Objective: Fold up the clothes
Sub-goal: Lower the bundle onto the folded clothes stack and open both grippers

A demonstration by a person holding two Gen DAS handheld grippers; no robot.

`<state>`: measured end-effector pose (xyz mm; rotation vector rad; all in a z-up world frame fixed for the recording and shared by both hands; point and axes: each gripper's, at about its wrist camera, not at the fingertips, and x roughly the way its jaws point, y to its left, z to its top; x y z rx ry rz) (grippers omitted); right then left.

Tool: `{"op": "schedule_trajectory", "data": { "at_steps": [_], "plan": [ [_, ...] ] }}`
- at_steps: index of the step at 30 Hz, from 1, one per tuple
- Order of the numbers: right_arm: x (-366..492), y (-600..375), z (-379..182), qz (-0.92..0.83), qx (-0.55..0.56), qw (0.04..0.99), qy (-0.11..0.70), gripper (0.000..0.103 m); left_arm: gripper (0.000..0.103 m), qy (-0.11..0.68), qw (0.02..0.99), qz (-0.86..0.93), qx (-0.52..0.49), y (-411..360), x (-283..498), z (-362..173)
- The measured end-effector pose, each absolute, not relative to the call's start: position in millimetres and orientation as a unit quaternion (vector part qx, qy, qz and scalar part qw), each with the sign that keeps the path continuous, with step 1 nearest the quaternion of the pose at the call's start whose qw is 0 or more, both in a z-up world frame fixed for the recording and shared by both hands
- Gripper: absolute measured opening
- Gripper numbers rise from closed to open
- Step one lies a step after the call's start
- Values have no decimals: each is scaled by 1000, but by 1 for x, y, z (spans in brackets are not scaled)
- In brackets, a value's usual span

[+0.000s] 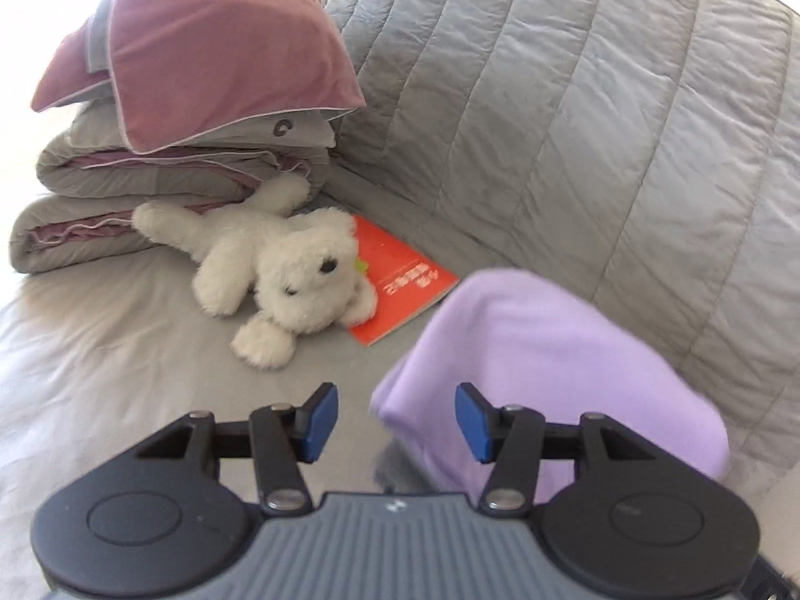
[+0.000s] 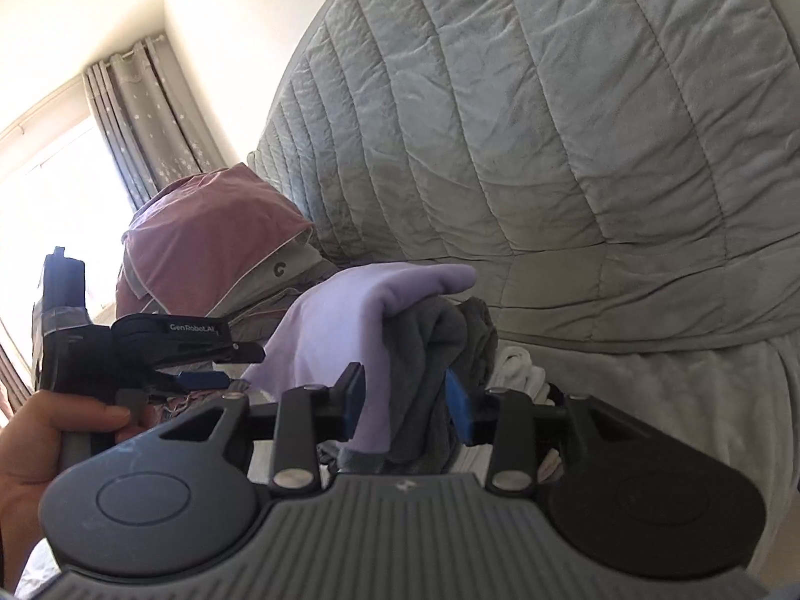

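Grey quilted bedding [image 1: 575, 100] rises behind a bed whose grey sheet [image 1: 125, 360] carries a folded stack of grey and mauve duvets [image 1: 200, 80], a white plush dog [image 1: 280, 270] lying against the stack, and an orange booklet [image 1: 400, 285] partly under the toy's head. A curtained window [image 2: 145, 115] glows bright at the far left in the right wrist view. The left gripper [image 1: 396, 422] stands with its blue pads apart, pressing on nothing; the lilac garment [image 1: 550, 365] bulges just ahead, its edge hanging between the fingers and behind the right one. The right gripper [image 2: 410, 400] has its pads parted too, with the lilac cloth and a dark grey garment [image 2: 440, 350] draped down through the gap; whether either pad touches the fabric cannot be told. A hand [image 2: 40, 450] grips the left tool's handle. White clothing [image 2: 520, 375] lies bunched behind the grey garment.
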<state>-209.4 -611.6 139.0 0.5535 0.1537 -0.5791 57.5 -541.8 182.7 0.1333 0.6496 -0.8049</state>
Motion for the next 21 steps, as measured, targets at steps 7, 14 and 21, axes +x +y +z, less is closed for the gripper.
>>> {"op": "schedule_trajectory", "data": {
  "at_steps": [7,14,21],
  "plan": [
    [-212,-569,157,-317,232,914,98,75,53,311,870,-363,116,-506,1,181],
    [-231,-525,163,-365,231,896,102,102,55,291,877,-352,150,-453,-49,184],
    [-255,-483,177,-376,225,893,104,103,63,266,885,-347,159,-403,-92,196]
  ]
}}
